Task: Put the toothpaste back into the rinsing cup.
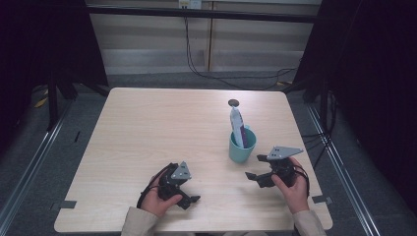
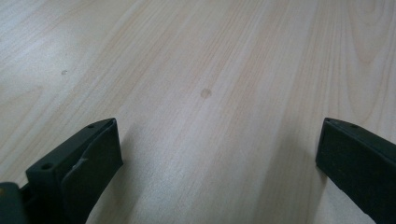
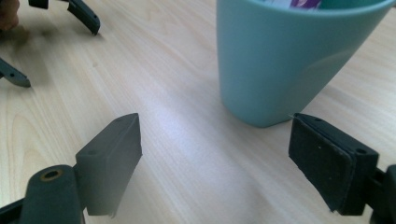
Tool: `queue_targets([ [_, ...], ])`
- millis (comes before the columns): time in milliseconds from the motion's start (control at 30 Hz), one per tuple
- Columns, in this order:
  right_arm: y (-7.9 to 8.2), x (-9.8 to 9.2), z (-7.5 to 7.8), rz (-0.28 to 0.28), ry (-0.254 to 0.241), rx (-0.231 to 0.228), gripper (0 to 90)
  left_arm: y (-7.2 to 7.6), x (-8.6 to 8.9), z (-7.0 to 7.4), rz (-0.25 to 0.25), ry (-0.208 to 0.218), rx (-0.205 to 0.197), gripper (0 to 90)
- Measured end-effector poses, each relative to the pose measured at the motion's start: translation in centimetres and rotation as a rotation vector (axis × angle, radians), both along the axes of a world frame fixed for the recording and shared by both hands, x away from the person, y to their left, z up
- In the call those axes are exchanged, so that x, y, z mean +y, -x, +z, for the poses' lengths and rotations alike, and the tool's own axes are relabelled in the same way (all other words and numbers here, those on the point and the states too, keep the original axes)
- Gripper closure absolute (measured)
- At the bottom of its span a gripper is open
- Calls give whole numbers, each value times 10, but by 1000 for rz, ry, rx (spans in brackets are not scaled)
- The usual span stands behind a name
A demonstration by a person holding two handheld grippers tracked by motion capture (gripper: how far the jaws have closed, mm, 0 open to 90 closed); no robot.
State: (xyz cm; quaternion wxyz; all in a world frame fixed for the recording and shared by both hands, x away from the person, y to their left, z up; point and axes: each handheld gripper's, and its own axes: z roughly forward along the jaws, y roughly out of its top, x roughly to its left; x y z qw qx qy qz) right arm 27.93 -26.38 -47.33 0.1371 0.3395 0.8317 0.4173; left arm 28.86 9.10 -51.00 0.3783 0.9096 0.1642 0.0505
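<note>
Surface (image 1: 147,128) is taking up the middle of the high view, mostly bare wood. Teal cup (image 1: 242,146) is standing right of centre with a white-and-purple tube (image 1: 237,127) leaning inside.

Right tongs (image 1: 255,168) are sitting apart and empty just lower right of the cup. Judgement: cup is likely next; approach level, straddling the wall, since the tube could tip.

Left tongs (image 1: 191,196) are resting apart at lower centre, over bare wood. Dark round spot (image 1: 233,103) is sitting above the cup, out of the way.
</note>
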Motion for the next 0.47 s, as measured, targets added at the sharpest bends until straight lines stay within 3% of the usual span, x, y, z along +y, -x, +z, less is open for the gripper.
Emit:
queue_targets([
  [467, 11, 10, -33, -1, 95, 41, 166, 0, 0, 0, 5, 4, 4, 0],
])
